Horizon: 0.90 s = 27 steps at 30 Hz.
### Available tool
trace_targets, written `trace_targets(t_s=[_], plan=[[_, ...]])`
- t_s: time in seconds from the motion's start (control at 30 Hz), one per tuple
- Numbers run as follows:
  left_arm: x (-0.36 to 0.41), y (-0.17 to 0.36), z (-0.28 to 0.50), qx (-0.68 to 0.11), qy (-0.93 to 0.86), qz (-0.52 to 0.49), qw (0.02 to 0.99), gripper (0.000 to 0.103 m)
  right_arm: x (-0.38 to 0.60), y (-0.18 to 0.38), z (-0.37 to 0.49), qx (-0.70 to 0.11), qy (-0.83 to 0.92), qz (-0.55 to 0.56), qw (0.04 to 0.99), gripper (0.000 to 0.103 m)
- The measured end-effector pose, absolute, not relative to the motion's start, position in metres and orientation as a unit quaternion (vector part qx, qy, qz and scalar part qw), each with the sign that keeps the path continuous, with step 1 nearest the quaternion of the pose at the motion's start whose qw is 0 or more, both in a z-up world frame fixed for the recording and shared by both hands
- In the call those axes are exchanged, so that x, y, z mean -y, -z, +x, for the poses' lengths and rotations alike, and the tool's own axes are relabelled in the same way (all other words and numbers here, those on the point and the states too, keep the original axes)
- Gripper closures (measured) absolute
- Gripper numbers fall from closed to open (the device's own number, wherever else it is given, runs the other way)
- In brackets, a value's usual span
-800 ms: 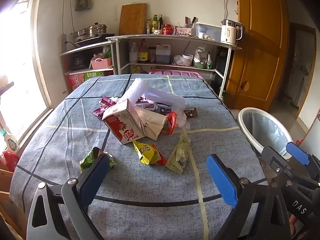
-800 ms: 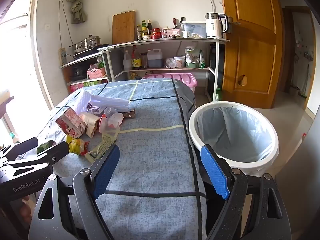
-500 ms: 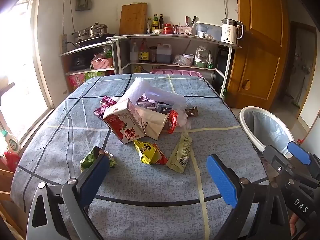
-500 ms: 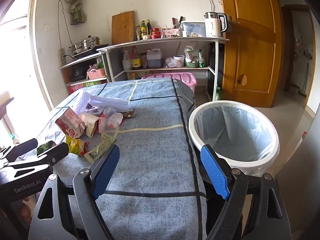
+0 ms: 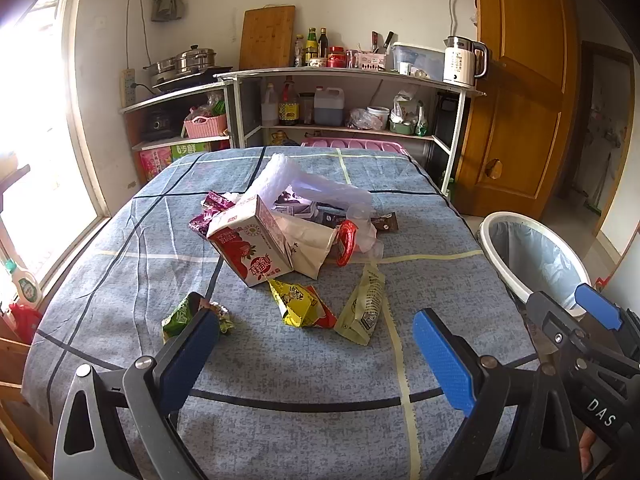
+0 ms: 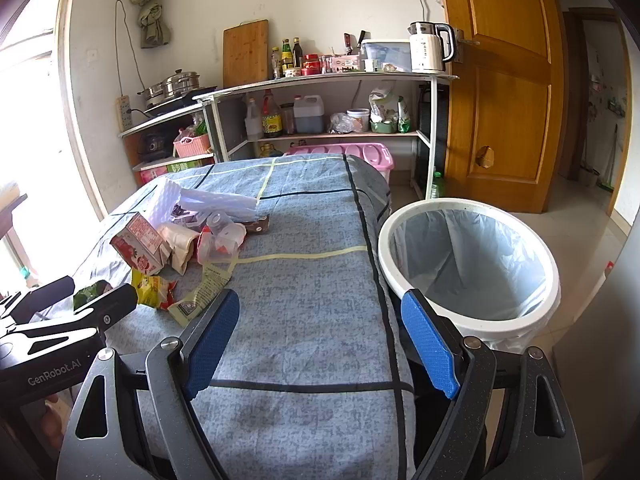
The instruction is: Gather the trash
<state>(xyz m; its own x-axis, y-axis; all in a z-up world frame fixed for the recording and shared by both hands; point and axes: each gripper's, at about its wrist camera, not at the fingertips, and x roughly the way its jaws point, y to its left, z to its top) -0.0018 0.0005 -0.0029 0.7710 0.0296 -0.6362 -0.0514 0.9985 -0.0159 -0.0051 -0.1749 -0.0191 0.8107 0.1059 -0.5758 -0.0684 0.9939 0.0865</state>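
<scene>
Spread wide and empty, the left tool (image 5: pixel 316 332) and right tool (image 6: pixel 320 320) are held above the desk (image 5: pixel 280 372), where the trash pile (image 5: pixel 288 236) is heaped near the bin (image 6: pixel 468 264).

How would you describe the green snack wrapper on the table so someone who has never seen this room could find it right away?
Start at the table with the blue checked cloth and find the trash pile around the strawberry milk carton. The green wrapper lies apart from that pile, nearer the window side. It is the only green piece, crumpled, left of the yellow wrapper.
</scene>
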Motion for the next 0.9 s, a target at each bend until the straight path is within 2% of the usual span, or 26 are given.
trace_targets(t_s=[0.9], plan=[[0.0010,-0.0010,-0.0025,-0.337,-0.021,-0.013,0.941,0.004,0.1768,0.0182,-0.0064,-0.304,-0.047,0.033,0.951,0.020]])
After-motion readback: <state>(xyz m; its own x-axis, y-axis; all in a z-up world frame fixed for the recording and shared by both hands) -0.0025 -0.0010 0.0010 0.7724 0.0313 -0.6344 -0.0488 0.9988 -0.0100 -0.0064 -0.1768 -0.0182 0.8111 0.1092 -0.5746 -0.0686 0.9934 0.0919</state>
